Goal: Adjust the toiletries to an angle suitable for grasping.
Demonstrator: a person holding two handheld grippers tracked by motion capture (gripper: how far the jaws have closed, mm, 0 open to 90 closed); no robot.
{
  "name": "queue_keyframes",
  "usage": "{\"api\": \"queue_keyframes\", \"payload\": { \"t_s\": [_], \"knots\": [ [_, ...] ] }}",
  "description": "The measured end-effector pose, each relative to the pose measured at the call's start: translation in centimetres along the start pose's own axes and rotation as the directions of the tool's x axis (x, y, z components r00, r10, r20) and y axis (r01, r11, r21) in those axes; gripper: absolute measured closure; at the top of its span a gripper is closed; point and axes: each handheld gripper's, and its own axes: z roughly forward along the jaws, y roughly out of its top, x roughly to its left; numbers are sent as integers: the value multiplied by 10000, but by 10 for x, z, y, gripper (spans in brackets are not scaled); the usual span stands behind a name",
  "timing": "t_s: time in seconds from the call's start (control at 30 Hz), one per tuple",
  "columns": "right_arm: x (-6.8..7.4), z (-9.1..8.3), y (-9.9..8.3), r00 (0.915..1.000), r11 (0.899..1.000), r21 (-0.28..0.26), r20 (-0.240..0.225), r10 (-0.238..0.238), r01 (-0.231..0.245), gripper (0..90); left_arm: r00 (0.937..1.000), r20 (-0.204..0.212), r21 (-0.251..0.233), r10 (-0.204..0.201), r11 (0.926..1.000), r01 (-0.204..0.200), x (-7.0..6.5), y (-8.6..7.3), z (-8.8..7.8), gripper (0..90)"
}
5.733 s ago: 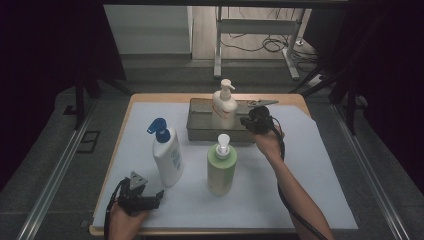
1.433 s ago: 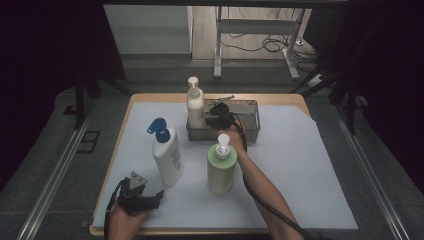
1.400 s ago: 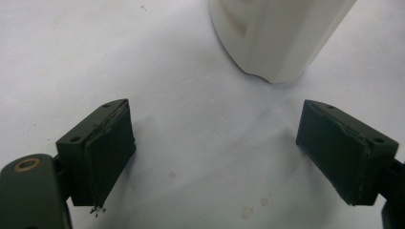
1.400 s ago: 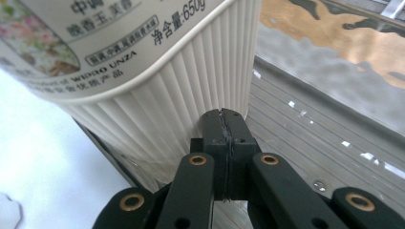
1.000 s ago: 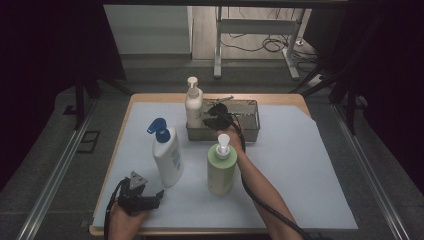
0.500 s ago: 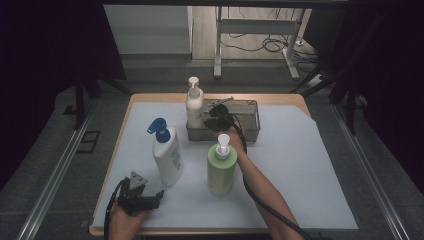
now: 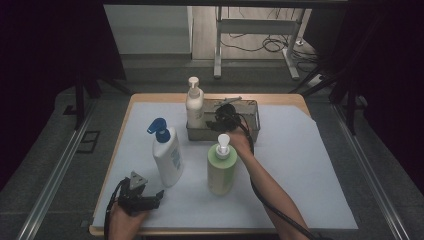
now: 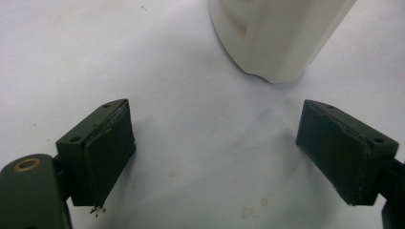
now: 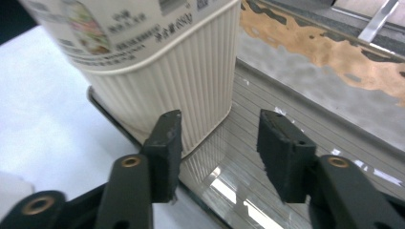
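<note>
Now that its jaws have just been opening and stand apart with nothing between them, the right gripper (image 9: 217, 157) has let go of the cream bottle (image 7: 194, 103), which stands upright in the metal tray's (image 7: 252, 121) left end; placing looks done. The left gripper (image 7: 141, 199) rests on the worktop, jaws wide apart, near the blue-capped bottle (image 7: 167, 153).

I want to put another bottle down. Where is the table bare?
The white sheet is bare right of the green bottle and the forearm. It is crowded around the tray, where the cream bottle and right tongs sit.
</note>
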Motion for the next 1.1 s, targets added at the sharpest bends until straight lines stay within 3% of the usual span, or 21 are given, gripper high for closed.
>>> {"api": "queue_keyframes", "payload": {
  "t_s": [0.7, 1.1],
  "knots": [
    [1, -43, -11, 9963, 9972, -165, -455, -734, 727, 327, 10000, -1, -25, -5, 10000, 5, 0, 0, 0, 125],
    [-7, -70, -32, 9956, 9974, -365, -674, -645, 622, 284, 10000, -1, -15, -1, 10000, 1, 0, 0, 0, 125]
  ]
}}
